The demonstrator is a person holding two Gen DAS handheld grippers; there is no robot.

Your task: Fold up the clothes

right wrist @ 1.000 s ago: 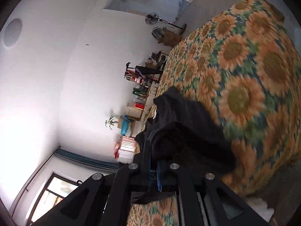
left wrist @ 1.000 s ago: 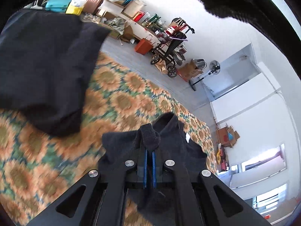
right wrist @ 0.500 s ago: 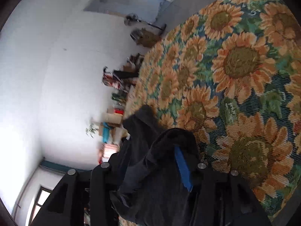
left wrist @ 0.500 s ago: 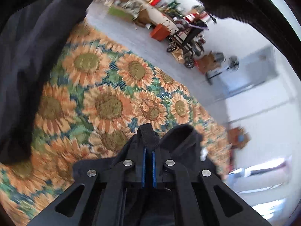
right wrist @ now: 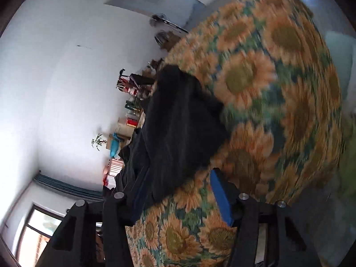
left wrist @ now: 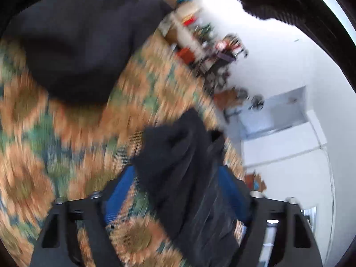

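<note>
While both tools stand wide apart at the jaws, neither has hold of anything.

Item 1, my left gripper (left wrist: 178, 191): blue pads spread to either side, a bunched ridge of the dark garment (left wrist: 189, 166) lying loose between them and running forward from the tips. Cloth passes through the gap but nothing pinches it.

Item 2, my right gripper (right wrist: 178, 191): likewise spread; its left finger sits under or against the same dark garment (right wrist: 178, 122), its right pad (right wrist: 220, 195) bare over the sunflower-print cover (right wrist: 255, 84). No grasp.

Item 3, the garment itself: black, knit-looking, heaped in soft folds just ahead of both tools on the cover. Judged light, limp, not slippery, not fragile; it will sag and crumple wherever unsupported. Best taken at an edge or corner with a pinch through few layers, one tool at each end of a hem so the fold line stays straight. How neatly it lies I cannot tell; both views are blurred.

Item 4, a second dark cloth mass (left wrist: 77, 40): further out, up and left of my left tool, resting on the cover. Whether it is a separate piece I cannot say.

Item 5, beyond: cluttered shelves (left wrist: 200, 33) against a white wall.
</note>
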